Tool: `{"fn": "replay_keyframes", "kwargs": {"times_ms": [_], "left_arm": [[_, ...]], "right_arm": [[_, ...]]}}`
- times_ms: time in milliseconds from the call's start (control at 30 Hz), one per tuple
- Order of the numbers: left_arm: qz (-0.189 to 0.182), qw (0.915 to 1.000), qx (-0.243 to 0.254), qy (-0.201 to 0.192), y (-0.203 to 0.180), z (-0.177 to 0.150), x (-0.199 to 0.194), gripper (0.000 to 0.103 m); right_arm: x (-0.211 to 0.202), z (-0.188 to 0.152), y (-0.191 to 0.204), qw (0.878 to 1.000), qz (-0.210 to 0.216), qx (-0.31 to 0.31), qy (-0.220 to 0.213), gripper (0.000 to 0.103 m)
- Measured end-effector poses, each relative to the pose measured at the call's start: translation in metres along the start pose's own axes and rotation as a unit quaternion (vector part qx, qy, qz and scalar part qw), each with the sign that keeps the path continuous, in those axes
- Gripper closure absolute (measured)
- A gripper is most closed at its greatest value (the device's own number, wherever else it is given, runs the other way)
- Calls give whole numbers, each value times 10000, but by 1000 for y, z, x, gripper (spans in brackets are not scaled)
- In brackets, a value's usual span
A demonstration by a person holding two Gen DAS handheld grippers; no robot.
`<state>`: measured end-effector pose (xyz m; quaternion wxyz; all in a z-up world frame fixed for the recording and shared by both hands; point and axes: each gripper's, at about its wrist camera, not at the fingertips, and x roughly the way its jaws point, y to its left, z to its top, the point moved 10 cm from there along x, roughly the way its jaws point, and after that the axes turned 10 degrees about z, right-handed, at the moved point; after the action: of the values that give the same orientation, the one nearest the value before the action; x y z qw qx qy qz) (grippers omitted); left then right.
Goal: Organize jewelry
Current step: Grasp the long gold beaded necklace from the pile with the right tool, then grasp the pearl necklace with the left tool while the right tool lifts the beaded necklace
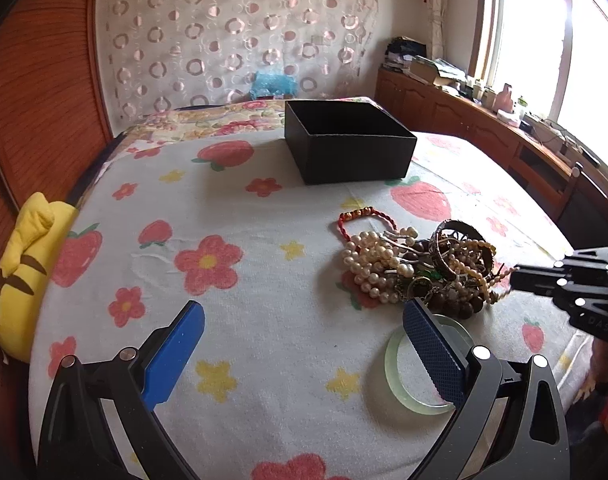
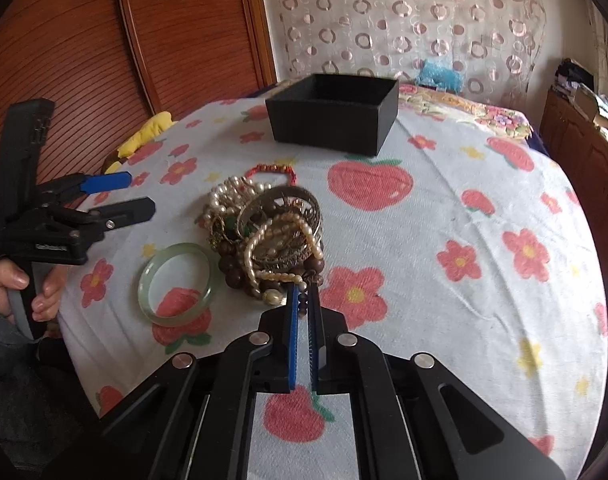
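While the left gripper (image 1: 304, 350) hangs wide over the jade bangle (image 2: 176, 284), the right gripper (image 2: 303, 300) pinches a dark bead strand (image 2: 302, 307) at the jewelry pile (image 2: 264, 232), presumably bound for the black box (image 2: 332, 110) beyond.

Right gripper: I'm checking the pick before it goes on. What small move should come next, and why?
Probably a short, slow lift. The right gripper is shut on a strand of dark beads at the near edge of the tangled jewelry pile, so raising it a little would show whether the strand comes free before carrying it to the empty black box.
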<state>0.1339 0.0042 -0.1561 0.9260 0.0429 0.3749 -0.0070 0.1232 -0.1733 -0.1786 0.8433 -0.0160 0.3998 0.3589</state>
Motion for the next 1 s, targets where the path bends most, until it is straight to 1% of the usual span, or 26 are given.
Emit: {"fn": "replay_keyframes", "kwargs": {"times_ms": [133, 233, 267, 300, 333, 400, 433, 500, 533, 600, 733, 833, 1000], "left_arm": [[-120, 9999, 118, 4, -7, 7, 4, 7], [-342, 9993, 168, 29, -12, 13, 8, 8], [-426, 9989, 186, 89, -14, 14, 11, 18], [-466, 9986, 213, 147, -15, 14, 13, 30], [-506, 9982, 237, 200, -17, 15, 16, 35], [-641, 9974, 207, 262, -18, 18, 22, 48], [-710, 9968, 191, 305, -19, 19, 24, 51], [-901, 9950, 147, 400, -23, 22, 29, 62], [-976, 9941, 134, 455, -24, 23, 32, 64], [-996, 9934, 166, 549, -27, 24, 39, 71], [-854, 9934, 296, 707, -31, 25, 53, 78], [-769, 9932, 418, 769, -33, 23, 58, 78], [-744, 9928, 549, 759, -35, 26, 60, 78]], "right_arm": [[-26, 18, 5, 9994, -79, -153, -312, 98], [-46, 36, 6, 9980, -162, -259, -549, 98], [-51, 41, 6, 9975, -195, -297, -614, 98], [-57, 47, 6, 9968, -229, -342, -680, 98], [-63, 54, 6, 9960, -265, -391, -755, 98], [-72, 65, 6, 9947, -329, -474, -848, 98], [-76, 71, 5, 9940, -362, -513, -898, 98], [-83, 81, 5, 9927, -420, -590, -968, 98], [-87, 86, 5, 9919, -445, -634, -1006, 98], [-92, 94, 8, 9906, -478, -709, -1066, 98], [-102, 108, 12, 9882, -546, -819, -1173, 98], [-108, 117, 13, 9862, -603, -899, -1254, 98], [-118, 135, 17, 9826, -659, -1015, -1410, 98]]}}
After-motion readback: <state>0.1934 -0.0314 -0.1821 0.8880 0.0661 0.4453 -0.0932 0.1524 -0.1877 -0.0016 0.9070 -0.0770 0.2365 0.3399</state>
